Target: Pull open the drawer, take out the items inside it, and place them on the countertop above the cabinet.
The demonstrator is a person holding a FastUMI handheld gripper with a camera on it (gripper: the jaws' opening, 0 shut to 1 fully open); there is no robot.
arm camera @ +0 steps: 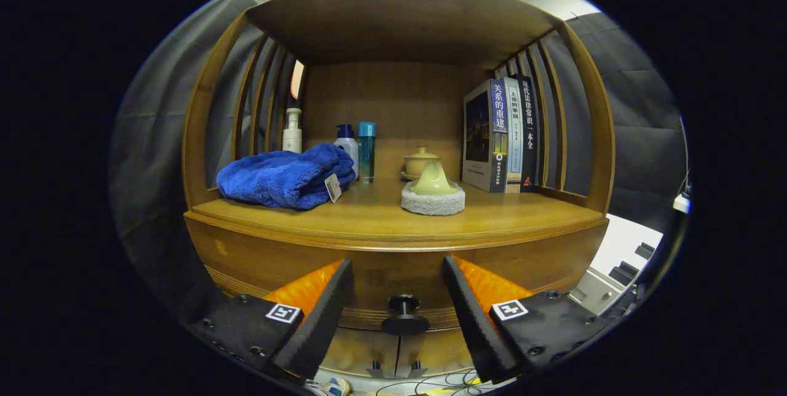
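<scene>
Drawer [393,282] front sits directly under the countertop [381,214] of the wooden cabinet [590,138], and I read it as closed, its face flush with the cabinet front. Its dark round knob [404,315] is my landmark for this entry.

Gripper [398,273]: fingers spread wide, holding nothing. The knob lies between the two fingers, low in the gap, and neither finger touches it as far as I can see.

Positions relative to the knob:
- Above and to the left, on the countertop: a crumpled blue towel [284,177] with a small tag at its near edge.
- Behind the towel, further up and left: a pale pump bottle [292,131], then a white bottle with a blue cap [346,141], then a slim teal bottle [366,151], all upright near the back panel.
- Almost straight above: a yellow-green handled scrubber on a grey pad [433,194], with a small lidded cup on a saucer [420,162] behind it.
- Above and to the right: three books [501,134] standing upright against the slatted side.

Drawer contents: cannot tell, since I can see no opening.
</scene>
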